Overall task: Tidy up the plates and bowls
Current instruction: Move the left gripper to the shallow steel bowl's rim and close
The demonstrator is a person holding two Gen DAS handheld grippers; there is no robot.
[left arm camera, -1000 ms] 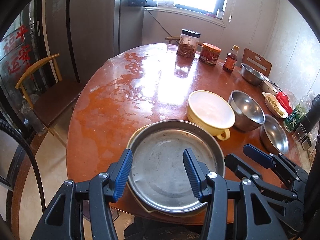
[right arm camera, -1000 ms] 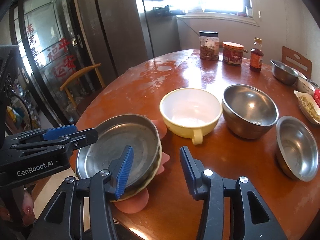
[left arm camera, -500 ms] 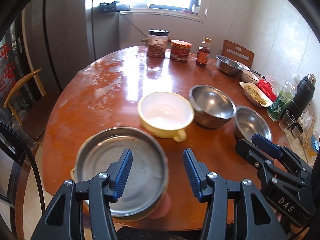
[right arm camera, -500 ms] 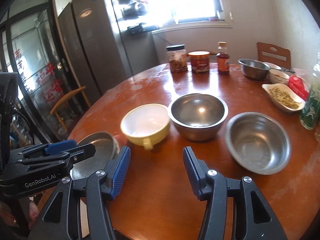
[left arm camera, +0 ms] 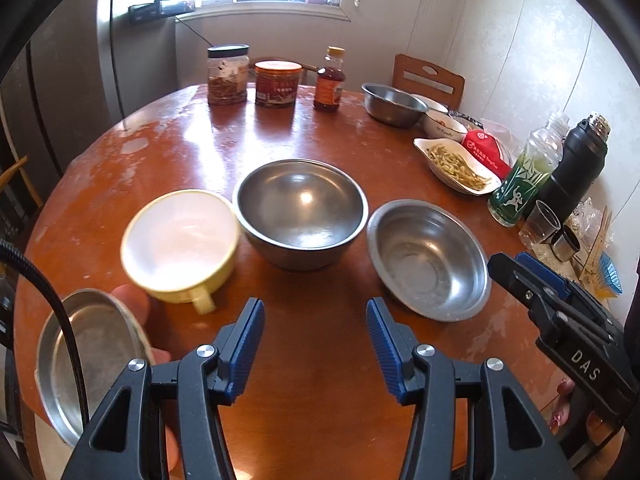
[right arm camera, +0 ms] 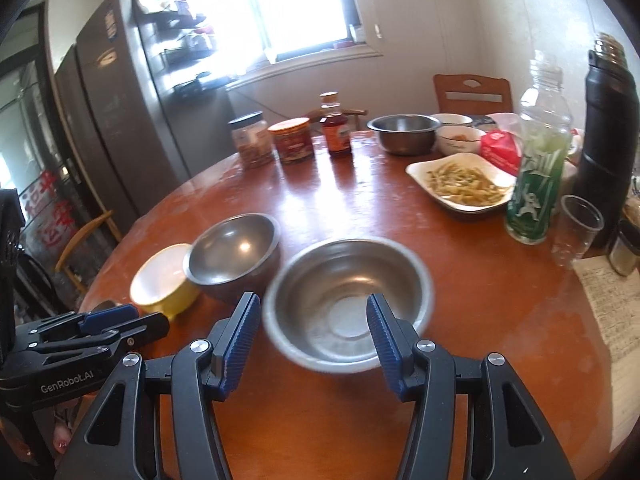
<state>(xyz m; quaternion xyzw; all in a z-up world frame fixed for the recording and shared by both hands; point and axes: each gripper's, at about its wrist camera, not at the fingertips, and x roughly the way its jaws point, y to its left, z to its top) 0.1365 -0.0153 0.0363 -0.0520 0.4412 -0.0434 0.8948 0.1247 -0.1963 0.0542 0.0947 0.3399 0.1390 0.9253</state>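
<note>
Three bowls stand in a row on the round wooden table (left arm camera: 320, 360): a yellow handled bowl (left arm camera: 180, 236), a deep steel bowl (left arm camera: 300, 208) and a shallow steel bowl (left arm camera: 428, 256). A metal plate (left arm camera: 100, 344) lies on a pink plate (left arm camera: 132, 300) at the near left edge. My left gripper (left arm camera: 314, 308) hangs open over bare table in front of the deep bowl, holding nothing. My right gripper (right arm camera: 313, 300) is open above the near side of the shallow steel bowl (right arm camera: 344, 280), its pads clear of the rim. The yellow bowl (right arm camera: 160, 280) and deep bowl (right arm camera: 234, 248) lie to its left.
At the back stand two jars (left arm camera: 227, 74), a sauce bottle (left arm camera: 330, 80) and another steel bowl (left arm camera: 392, 104). Along the right edge are a white dish of food (left arm camera: 456, 164), a green bottle (left arm camera: 528, 180), a black flask (left arm camera: 576, 168) and small cups (left arm camera: 540, 224).
Both grippers have swept right along the table's near edge. The plate stack slid off to the left of the views, and the shallow steel bowl now sits under the right gripper.
</note>
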